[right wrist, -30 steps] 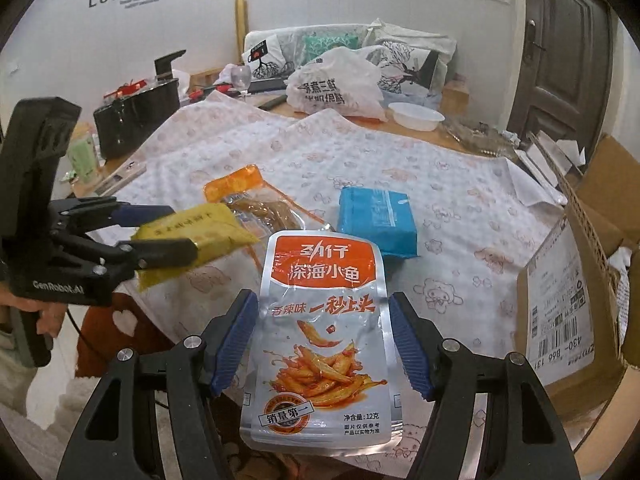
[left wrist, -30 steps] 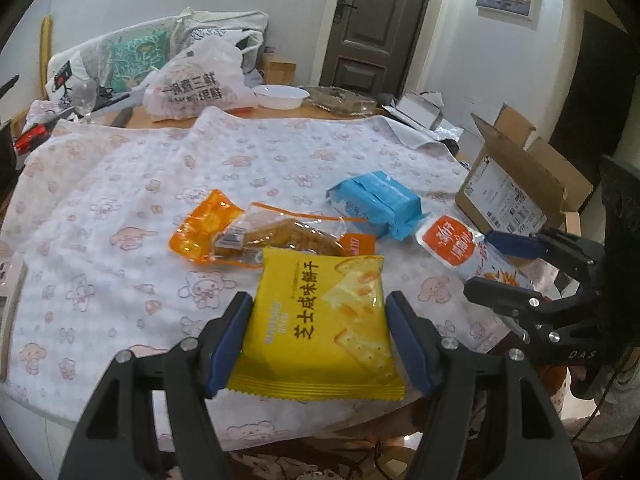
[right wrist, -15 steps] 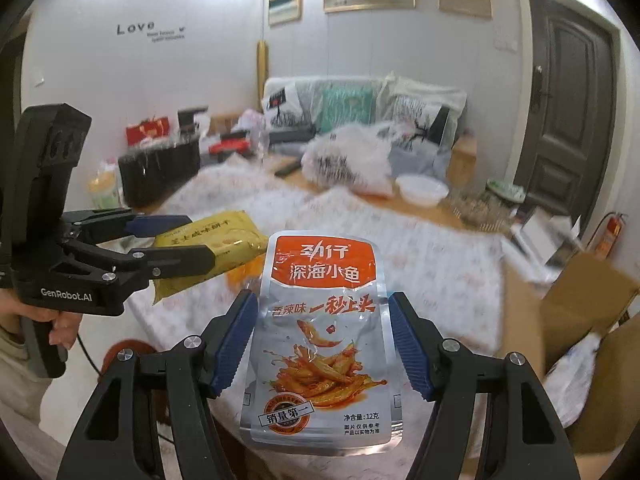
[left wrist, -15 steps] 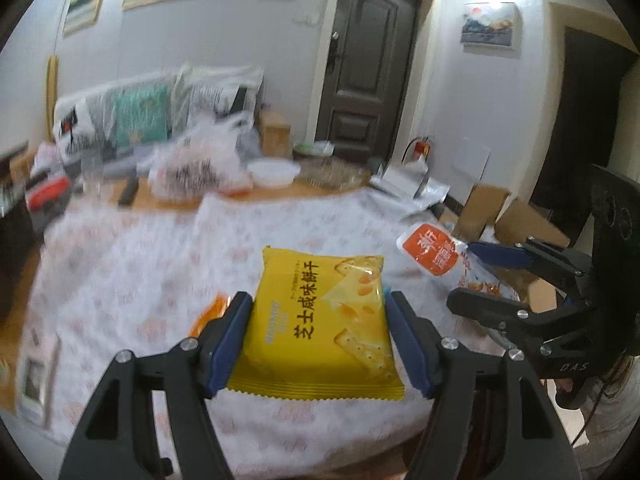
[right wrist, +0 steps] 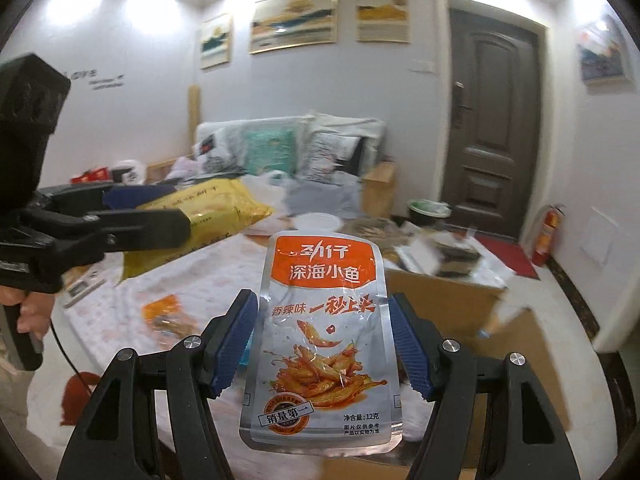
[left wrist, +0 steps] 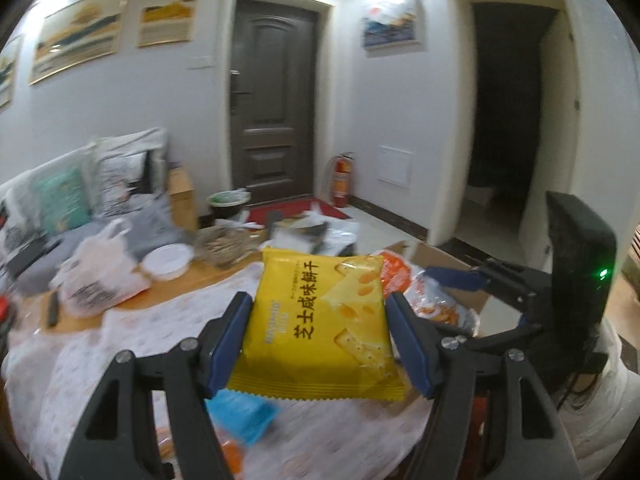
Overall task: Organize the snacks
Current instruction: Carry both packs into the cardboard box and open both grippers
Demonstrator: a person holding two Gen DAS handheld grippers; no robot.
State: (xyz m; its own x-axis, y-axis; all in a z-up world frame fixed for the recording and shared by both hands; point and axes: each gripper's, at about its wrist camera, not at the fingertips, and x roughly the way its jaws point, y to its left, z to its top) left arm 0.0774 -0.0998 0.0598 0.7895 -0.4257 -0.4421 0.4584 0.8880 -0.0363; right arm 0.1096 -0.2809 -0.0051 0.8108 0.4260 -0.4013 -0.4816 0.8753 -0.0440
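My left gripper is shut on a yellow cheese cracker packet and holds it high above the table. My right gripper is shut on a silver and orange fish snack pouch, also lifted. The right gripper and its pouch show at the right of the left wrist view. The left gripper with the yellow packet shows at the left of the right wrist view. A blue packet and an orange packet lie on the tablecloth below.
An open cardboard box stands at the table's right side. A white plastic bag and a white bowl sit at the far end. A sofa with cushions and a dark door are behind.
Both grippers have risen and tilted up with their packets. The table has dropped low in both views, and the views have swung right toward the door and the box.
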